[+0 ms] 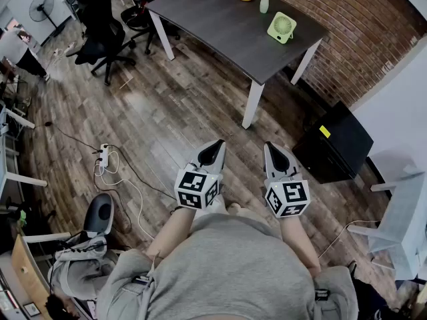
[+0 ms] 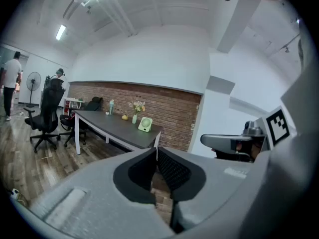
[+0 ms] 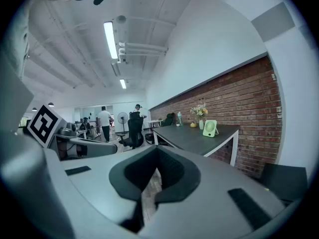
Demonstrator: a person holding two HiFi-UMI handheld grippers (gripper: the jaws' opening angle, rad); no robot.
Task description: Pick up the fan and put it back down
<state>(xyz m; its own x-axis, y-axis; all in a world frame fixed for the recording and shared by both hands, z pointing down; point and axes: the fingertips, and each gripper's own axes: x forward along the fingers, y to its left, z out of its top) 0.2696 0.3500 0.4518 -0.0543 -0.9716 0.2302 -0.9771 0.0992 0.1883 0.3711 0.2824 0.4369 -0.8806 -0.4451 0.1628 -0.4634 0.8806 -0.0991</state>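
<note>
smooth dark table (image 1: pixel 227 32), square green fan (image 1: pixel 281 27)

1. Head view: high up, facing steeply down at the floor (image 1: pixel 167 112). The left gripper (image 1: pixel 215 147) and right gripper (image 1: pixel 272 149) are close, low in frame; the surface (image 1: pixel 220 25) is far off at the top.
2. Left gripper view: low, about level along its jaws. Surface well off, left of centre.
3. Right gripper view: same setup, surface right of centre.
4. All three share the surface, fan (image 1: pixel 281 27) and brick wall (image 1: pixel 347 25).
</note>
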